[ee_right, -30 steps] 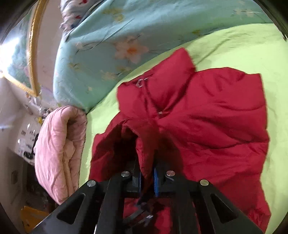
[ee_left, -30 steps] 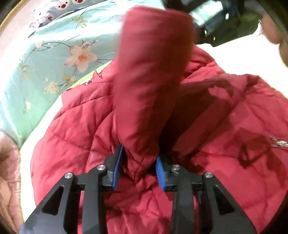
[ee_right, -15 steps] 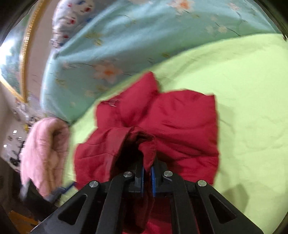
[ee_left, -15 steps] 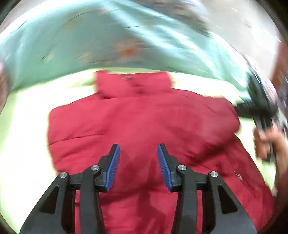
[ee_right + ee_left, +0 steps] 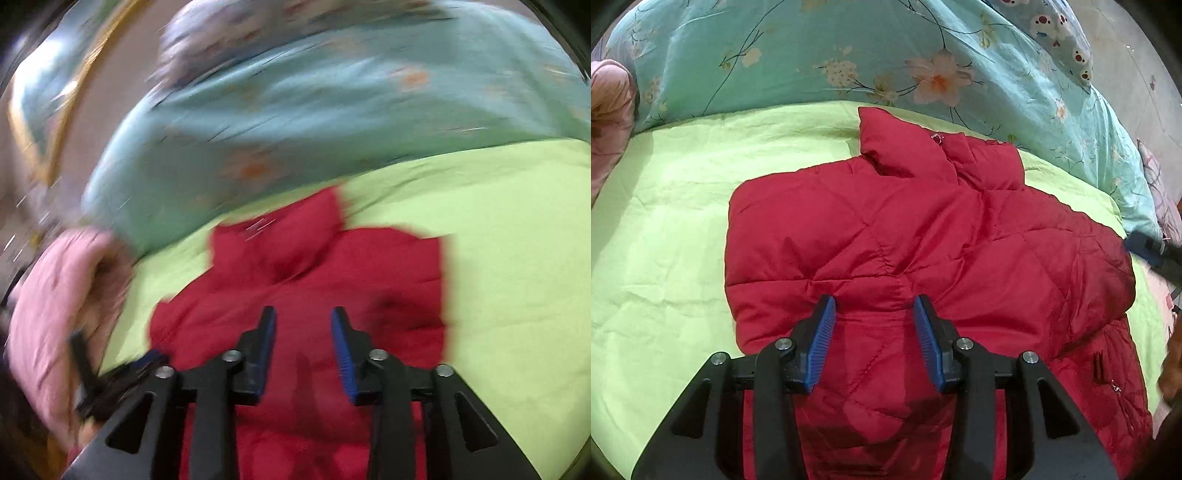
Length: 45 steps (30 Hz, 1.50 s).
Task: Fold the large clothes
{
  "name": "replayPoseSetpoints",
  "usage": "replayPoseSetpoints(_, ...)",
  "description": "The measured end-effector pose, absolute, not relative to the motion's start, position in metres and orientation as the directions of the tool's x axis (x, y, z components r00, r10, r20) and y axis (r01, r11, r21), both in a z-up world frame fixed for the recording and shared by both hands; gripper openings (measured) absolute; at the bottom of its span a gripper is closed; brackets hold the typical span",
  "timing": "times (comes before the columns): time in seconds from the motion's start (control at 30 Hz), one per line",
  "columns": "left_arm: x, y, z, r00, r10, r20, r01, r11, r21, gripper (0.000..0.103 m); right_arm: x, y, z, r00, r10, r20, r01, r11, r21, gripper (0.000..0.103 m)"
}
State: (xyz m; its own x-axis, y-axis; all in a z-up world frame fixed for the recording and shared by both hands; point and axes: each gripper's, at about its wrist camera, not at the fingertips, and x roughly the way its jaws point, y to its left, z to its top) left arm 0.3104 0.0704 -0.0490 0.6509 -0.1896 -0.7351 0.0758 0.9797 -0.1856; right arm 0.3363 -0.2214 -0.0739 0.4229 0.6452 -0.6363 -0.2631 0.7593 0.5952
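A red quilted puffer jacket [image 5: 923, 236] lies spread on a lime-green bed sheet [image 5: 665, 240], both claws above it and neither gripping it.

In the left wrist view the left gripper [image 5: 873, 314] hangs over the jacket's lower part at 6 o'clock, its blue-padded jaws apart with nothing pressed between them. The jacket's collar points toward 12 o'clock, just short of a turquoise floral quilt [image 5: 812, 55]. A pink rolled blanket [image 5: 609, 107] sits at 9 o'clock. The right gripper [image 5: 303, 317], in a blurred view, is spreading its jaws above the red fabric; they seem clear of the cloth, though the blur leaves that unsure. The jacket fills the middle of the sheet.
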Motion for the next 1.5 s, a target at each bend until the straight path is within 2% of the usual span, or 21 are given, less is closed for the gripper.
replayPoseSetpoints(0.07, 0.309, 0.071, -0.049, 0.649, -0.192, -0.736, 0.077, 0.979, -0.188, 0.041, 0.332, -0.193, -0.086, 0.347, 0.672, -0.655, -0.312, 0.741, 0.595, 0.035)
replayPoseSetpoints(0.13, 0.309, 0.071, -0.048, 0.646, -0.209, -0.734, 0.088, 0.976, -0.201, 0.041, 0.333, -0.176, -0.106, 0.298, 0.638, -0.710, -0.321, 0.767, 0.555, 0.034)
replayPoseSetpoints(0.2, 0.310, 0.071, -0.050, 0.635, -0.232, -0.737, 0.109, 0.971, -0.211, 0.044, 0.342, -0.176, -0.134, 0.269, 0.572, -0.775, -0.282, 0.816, 0.504, 0.025)
replayPoseSetpoints(0.23, 0.311, 0.071, -0.052, 0.629, -0.234, -0.741, 0.116, 0.971, -0.209, 0.044, 0.346, -0.182, -0.145, 0.268, 0.559, -0.785, -0.258, 0.827, 0.500, 0.009)
replayPoseSetpoints(0.27, 0.311, 0.071, -0.054, 0.626, -0.237, -0.743, 0.122, 0.971, -0.207, 0.044, 0.351, -0.192, -0.157, 0.263, 0.552, -0.791, -0.219, 0.833, 0.508, 0.000)
replayPoseSetpoints(0.37, 0.313, 0.070, -0.060, 0.622, -0.235, -0.746, 0.118, 0.971, -0.208, 0.044, 0.361, -0.218, -0.171, 0.253, 0.602, -0.757, -0.139, 0.797, 0.587, 0.000)
replayPoseSetpoints(0.43, 0.313, 0.069, -0.061, 0.623, -0.227, -0.748, 0.109, 0.973, -0.204, 0.044, 0.360, -0.222, -0.166, 0.258, 0.596, -0.760, -0.138, 0.802, 0.582, 0.000)
replayPoseSetpoints(0.5, 0.313, 0.069, -0.060, 0.625, -0.227, -0.747, 0.109, 0.973, -0.205, 0.045, 0.352, -0.226, -0.151, 0.293, 0.605, -0.740, -0.146, 0.793, 0.591, 0.011)
replayPoseSetpoints(0.53, 0.312, 0.069, -0.060, 0.625, -0.228, -0.747, 0.109, 0.973, -0.205, 0.045, 0.348, -0.230, -0.141, 0.330, 0.601, -0.728, -0.142, 0.794, 0.591, 0.024)
replayPoseSetpoints(0.57, 0.312, 0.069, -0.060, 0.625, -0.228, -0.747, 0.110, 0.972, -0.205, 0.045, 0.344, -0.237, -0.131, 0.376, 0.586, -0.717, -0.134, 0.800, 0.584, 0.048)
replayPoseSetpoints(0.63, 0.313, 0.070, -0.060, 0.624, -0.229, -0.747, 0.108, 0.972, -0.207, 0.045, 0.336, -0.249, -0.119, 0.444, 0.554, -0.704, -0.123, 0.816, 0.565, 0.069)
replayPoseSetpoints(0.7, 0.312, 0.070, -0.060, 0.624, -0.233, -0.746, 0.109, 0.971, -0.213, 0.045, 0.335, -0.261, -0.115, 0.493, 0.496, -0.715, -0.098, 0.848, 0.520, 0.069)
replayPoseSetpoints(0.8, 0.312, 0.070, -0.060, 0.625, -0.231, -0.746, 0.105, 0.971, -0.213, 0.045, 0.343, -0.266, -0.133, 0.448, 0.493, -0.746, -0.058, 0.849, 0.526, 0.069)
replayPoseSetpoints(0.87, 0.311, 0.070, -0.059, 0.622, -0.233, -0.748, 0.106, 0.971, -0.214, 0.045, 0.348, -0.256, -0.146, 0.410, 0.515, -0.753, -0.052, 0.837, 0.545, 0.055)
replayPoseSetpoints(0.9, 0.309, 0.070, -0.056, 0.622, -0.237, -0.747, 0.111, 0.970, -0.216, 0.045, 0.350, -0.251, -0.154, 0.378, 0.534, -0.756, -0.059, 0.829, 0.556, 0.025)
replayPoseSetpoints(0.93, 0.308, 0.070, -0.054, 0.623, -0.240, -0.744, 0.116, 0.969, -0.216, 0.045, 0.351, -0.249, -0.155, 0.364, 0.532, -0.765, -0.065, 0.834, 0.549, 0.011)
replayPoseSetpoints(1.07, 0.306, 0.078, -0.053, 0.626, -0.259, -0.736, 0.116, 0.964, -0.240, 0.045, 0.347, -0.256, -0.143, 0.419, 0.485, -0.767, -0.063, 0.859, 0.509, 0.004)
replayPoseSetpoints(1.33, 0.319, 0.076, -0.077, 0.579, -0.250, -0.776, 0.104, 0.967, -0.234, 0.045, 0.354, -0.240, -0.182, 0.353, 0.403, -0.845, -0.069, 0.911, 0.406, 0.004)
replayPoseSetpoints(1.43, 0.318, 0.077, -0.076, 0.576, -0.253, -0.777, 0.110, 0.966, -0.234, 0.045, 0.357, -0.239, -0.179, 0.344, 0.402, -0.849, -0.074, 0.913, 0.402, 0.005)
replayPoseSetpoints(1.5, 0.318, 0.076, -0.075, 0.578, -0.252, -0.777, 0.112, 0.967, -0.230, 0.045, 0.353, -0.249, -0.171, 0.362, 0.417, -0.833, -0.060, 0.903, 0.426, 0.013)
